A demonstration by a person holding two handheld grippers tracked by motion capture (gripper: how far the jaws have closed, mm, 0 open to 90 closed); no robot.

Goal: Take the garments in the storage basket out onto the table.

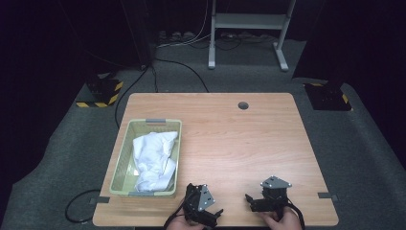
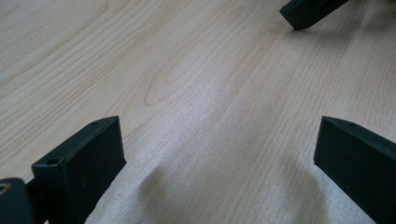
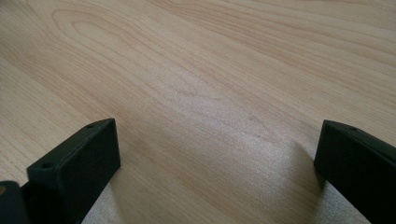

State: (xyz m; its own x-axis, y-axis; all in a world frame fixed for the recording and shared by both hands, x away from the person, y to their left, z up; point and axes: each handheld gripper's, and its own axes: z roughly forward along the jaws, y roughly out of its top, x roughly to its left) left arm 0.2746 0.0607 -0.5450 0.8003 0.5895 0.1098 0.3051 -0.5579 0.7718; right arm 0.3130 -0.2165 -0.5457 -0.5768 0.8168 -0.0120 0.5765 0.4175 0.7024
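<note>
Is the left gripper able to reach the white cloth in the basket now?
Probably yes. The left gripper is open and empty, the basket has no lid, and the white cloth lies uncovered, with bare table between.

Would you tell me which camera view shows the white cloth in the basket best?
The high view: the white cloth lies crumpled inside the green basket at the table's left side, seen whole from above. The left gripper view and right gripper view look along open jaws at bare wood, away from the cloth.
</note>
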